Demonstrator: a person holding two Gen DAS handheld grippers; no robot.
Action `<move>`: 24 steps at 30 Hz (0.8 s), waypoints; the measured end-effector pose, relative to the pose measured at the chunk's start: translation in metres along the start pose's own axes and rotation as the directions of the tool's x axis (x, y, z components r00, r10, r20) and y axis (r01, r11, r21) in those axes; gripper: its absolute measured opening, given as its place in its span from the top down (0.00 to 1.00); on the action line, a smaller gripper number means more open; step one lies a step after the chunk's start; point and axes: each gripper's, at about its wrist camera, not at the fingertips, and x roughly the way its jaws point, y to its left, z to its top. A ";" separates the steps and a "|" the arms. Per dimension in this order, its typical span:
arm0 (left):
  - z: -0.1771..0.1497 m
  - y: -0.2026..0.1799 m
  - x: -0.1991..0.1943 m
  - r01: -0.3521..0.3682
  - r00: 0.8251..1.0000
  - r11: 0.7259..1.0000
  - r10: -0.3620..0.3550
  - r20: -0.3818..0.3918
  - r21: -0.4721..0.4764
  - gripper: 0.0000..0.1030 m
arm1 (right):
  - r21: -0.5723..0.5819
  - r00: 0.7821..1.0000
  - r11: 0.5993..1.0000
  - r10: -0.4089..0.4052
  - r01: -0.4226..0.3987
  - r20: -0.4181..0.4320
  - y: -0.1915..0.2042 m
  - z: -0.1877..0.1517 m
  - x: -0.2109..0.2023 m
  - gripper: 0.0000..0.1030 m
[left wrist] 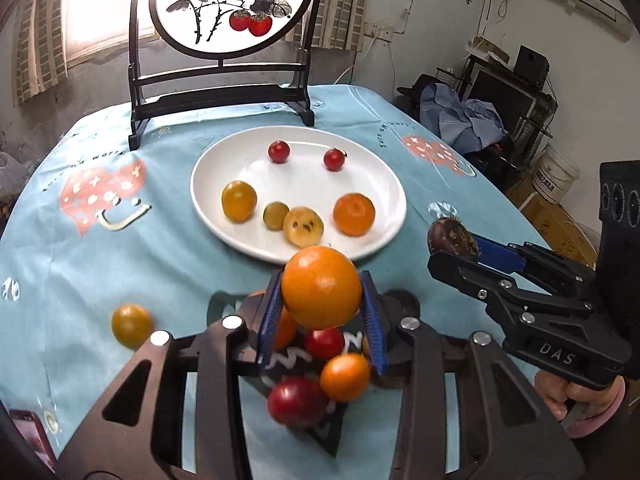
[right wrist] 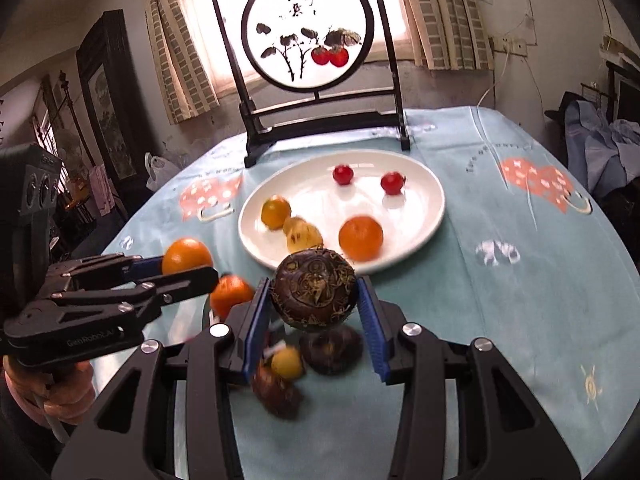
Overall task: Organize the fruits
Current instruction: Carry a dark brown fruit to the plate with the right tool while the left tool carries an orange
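A white plate (left wrist: 208,200) (right wrist: 424,216) holds two red cherry tomatoes (left wrist: 279,151), yellow fruits (left wrist: 239,201), a spotted loquat (left wrist: 303,226) and an orange (left wrist: 354,214). My left gripper (left wrist: 322,298) is shut on an orange (left wrist: 321,286), held above the cloth just short of the plate; it also shows in the right wrist view (right wrist: 187,256). My right gripper (right wrist: 314,300) is shut on a dark brown water chestnut (right wrist: 314,288), held near the plate's front rim; it also shows in the left wrist view (left wrist: 452,236). Loose fruits lie below both grippers.
A yellow tomato (left wrist: 132,325) lies on the blue cloth at the left. Red and orange fruits (left wrist: 298,400) sit under the left gripper, dark chestnuts (right wrist: 332,350) under the right. A framed round painting (left wrist: 224,40) stands behind the plate. A phone (left wrist: 34,436) lies at the near left edge.
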 end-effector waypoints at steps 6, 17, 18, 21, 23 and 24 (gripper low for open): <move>0.053 0.014 0.057 -0.061 0.997 0.998 0.059 -0.048 -0.023 0.63 | 0.046 0.999 0.998 -0.034 0.034 0.006 -0.021 0.040 0.052 0.58; 0.072 0.035 0.111 -0.110 0.988 0.993 0.104 -0.112 -0.046 0.56 | 0.110 0.998 0.993 -0.046 0.051 -0.052 -0.048 0.050 0.100 0.50; 0.072 0.033 0.108 -0.118 0.988 0.992 0.113 -0.102 -0.041 0.41 | 0.117 0.998 0.992 -0.042 0.048 -0.056 -0.048 0.049 0.097 0.46; 0.068 0.032 0.088 -0.170 0.984 0.985 0.168 -0.060 -0.034 0.29 | 0.119 0.999 0.993 -0.017 0.022 -0.039 -0.045 0.047 0.078 0.40; 0.063 0.031 0.068 -0.139 0.990 0.989 0.138 -0.041 -0.038 0.28 | 0.115 1.000 0.993 -0.001 0.003 -0.018 -0.040 0.041 0.061 0.36; 0.058 0.030 0.056 -0.132 0.991 0.990 0.131 -0.027 -0.044 0.26 | 0.113 1.000 0.993 0.013 -0.012 -0.011 -0.037 0.037 0.052 0.36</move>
